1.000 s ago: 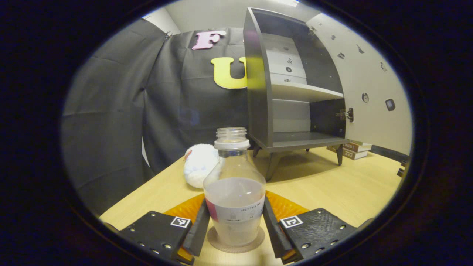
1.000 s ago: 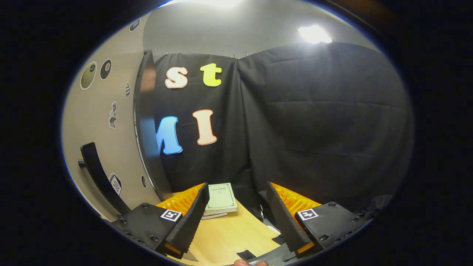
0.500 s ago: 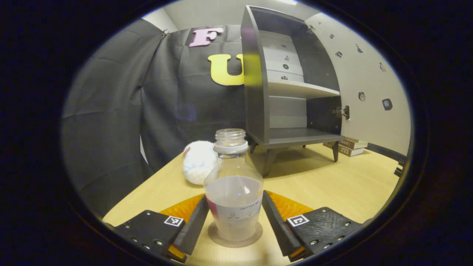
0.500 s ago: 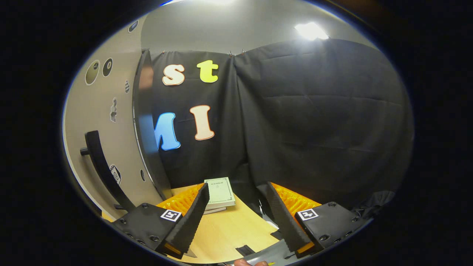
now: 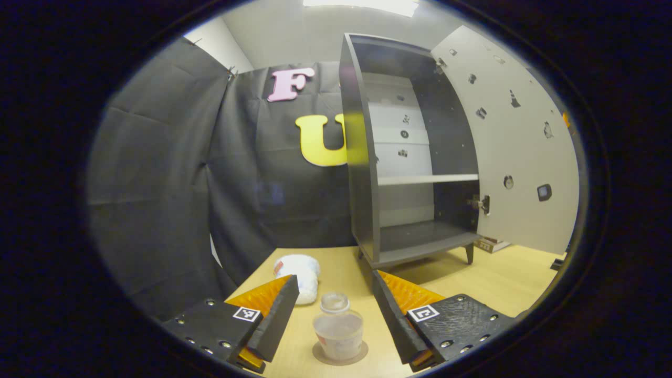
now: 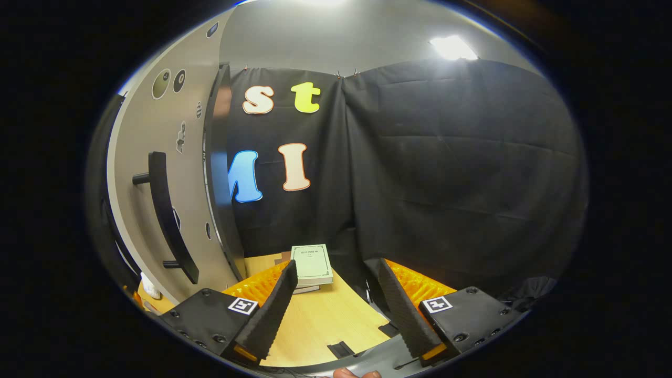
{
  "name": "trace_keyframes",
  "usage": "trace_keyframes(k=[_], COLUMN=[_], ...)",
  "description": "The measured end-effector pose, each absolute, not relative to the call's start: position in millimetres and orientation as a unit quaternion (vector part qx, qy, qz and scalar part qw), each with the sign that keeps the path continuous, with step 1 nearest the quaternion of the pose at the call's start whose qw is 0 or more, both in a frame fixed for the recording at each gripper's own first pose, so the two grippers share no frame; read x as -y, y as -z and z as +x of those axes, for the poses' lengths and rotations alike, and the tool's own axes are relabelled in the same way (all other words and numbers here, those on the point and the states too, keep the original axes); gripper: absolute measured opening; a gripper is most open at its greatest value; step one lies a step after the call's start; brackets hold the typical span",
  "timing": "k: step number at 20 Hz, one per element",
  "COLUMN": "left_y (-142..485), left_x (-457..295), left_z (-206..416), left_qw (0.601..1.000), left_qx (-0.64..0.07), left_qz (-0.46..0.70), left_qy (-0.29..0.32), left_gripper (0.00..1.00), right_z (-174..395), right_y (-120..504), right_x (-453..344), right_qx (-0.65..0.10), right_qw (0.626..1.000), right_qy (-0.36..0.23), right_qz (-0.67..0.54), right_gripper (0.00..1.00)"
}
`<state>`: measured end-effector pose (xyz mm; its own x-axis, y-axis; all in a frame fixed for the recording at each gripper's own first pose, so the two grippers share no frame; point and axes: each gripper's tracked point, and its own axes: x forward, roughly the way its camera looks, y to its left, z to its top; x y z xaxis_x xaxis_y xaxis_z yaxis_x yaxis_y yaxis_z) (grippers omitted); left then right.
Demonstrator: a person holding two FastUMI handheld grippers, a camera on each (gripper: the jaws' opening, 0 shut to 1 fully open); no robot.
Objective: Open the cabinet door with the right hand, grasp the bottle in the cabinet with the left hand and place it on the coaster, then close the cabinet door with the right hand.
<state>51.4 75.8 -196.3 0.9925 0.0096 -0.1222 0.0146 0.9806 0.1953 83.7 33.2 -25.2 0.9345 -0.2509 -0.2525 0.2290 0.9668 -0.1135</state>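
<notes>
In the left gripper view a clear capless bottle (image 5: 338, 324), partly full of cloudy liquid, stands upright on a round coaster (image 5: 340, 353) on the wooden table. My left gripper (image 5: 336, 321) hangs open above it, fingers wide apart and clear of the bottle. Behind stands the dark cabinet (image 5: 404, 157), its pale door (image 5: 520, 152) swung open to the right, both shelves bare. In the right gripper view my right gripper (image 6: 336, 310) is open with nothing between its fingers. The door's outer face and black bar handle (image 6: 167, 215) lie to its left, apart from it.
A white fluffy ball (image 5: 298, 273) lies on the table left of the bottle. Stacked books (image 6: 312, 265) rest on the table beyond the door's edge, also visible under the door (image 5: 491, 243). Small dark pieces (image 6: 341, 348) sit near the table's front edge. A fingertip (image 6: 356, 374) shows at the bottom.
My left gripper has risen and drawn back from the bottle, which stays on the coaster. My right gripper shifted so the door handle sits higher and nearer in its view.
</notes>
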Motion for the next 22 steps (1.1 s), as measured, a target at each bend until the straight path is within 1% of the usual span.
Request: trace_keyframes(k=[1, 2, 3, 4, 5, 6, 7, 8, 9, 14, 15, 17, 19, 22], left_y=[175.5, 158.9, 146.4, 137.3, 125.8, 115.6, 105.9, 96.1, 87.9, 62.8, 53.9, 43.1, 35.3, 22.4], left_x=[-74.1, -72.8, -68.2, -60.3, -53.3, -45.4, -38.4, -29.6, -22.0, 12.9, 21.0, 37.1, 43.6, 52.5], left_z=[48.1, 41.1, 37.0, 34.1, 31.0, 25.1, 19.4, 13.2, 8.1, -17.5, -21.8, -27.5, -36.0, -48.1], left_qw=[0.994, 0.994, 0.993, 0.993, 0.992, 0.992, 0.992, 0.992, 0.992, 0.990, 0.990, 0.991, 0.988, 0.986], left_qx=[-0.047, -0.039, -0.040, -0.039, -0.037, -0.036, -0.034, -0.031, -0.029, -0.035, -0.029, -0.027, -0.039, -0.051], left_qz=[0.097, 0.098, 0.099, 0.103, 0.106, 0.109, 0.109, 0.106, 0.103, 0.100, 0.100, 0.094, 0.093, 0.086], left_qy=[-0.012, -0.029, -0.039, -0.045, -0.051, -0.057, -0.061, -0.066, -0.069, -0.093, -0.096, -0.097, -0.114, -0.131], left_gripper=[0.86, 0.86, 0.84, 0.86, 0.86, 0.86, 0.84, 0.84, 0.84, 0.84, 0.84, 0.87, 0.87, 0.87], right_z=[87.0, 91.6, 94.9, 97.7, 101.1, 104.8, 107.6, 110.4, 113.1, 117.0, 117.1, 118.0, 120.9, 127.3], right_y=[25.6, 25.9, 25.1, 23.4, 20.2, 18.3, 15.9, 12.2, 5.8, -21.6, -24.6, -29.7, -28.7, -31.3], right_x=[-34.7, -35.1, -35.8, -37.9, -42.4, -46.5, -52.7, -56.2, -58.6, -76.6, -80.7, -92.2, -106.0, -115.1], right_qx=[-0.132, -0.130, -0.128, -0.124, -0.118, -0.117, -0.116, -0.112, -0.107, -0.079, -0.077, -0.075, -0.080, -0.080], right_qw=[0.984, 0.985, 0.986, 0.988, 0.990, 0.991, 0.992, 0.993, 0.994, 0.994, 0.993, 0.991, 0.986, 0.982], right_qy=[0.113, 0.105, 0.096, 0.083, 0.068, 0.053, 0.034, 0.019, 0.004, -0.068, -0.082, -0.112, -0.145, -0.169], right_qz=[-0.043, -0.047, -0.050, -0.051, -0.045, -0.033, -0.020, -0.012, -0.009, -0.020, -0.018, -0.002, 0.010, 0.003], right_gripper=[0.98, 0.98, 0.98, 0.93, 0.98, 0.93, 0.93, 0.98, 0.98, 0.98, 0.98, 0.98, 0.98, 0.98])
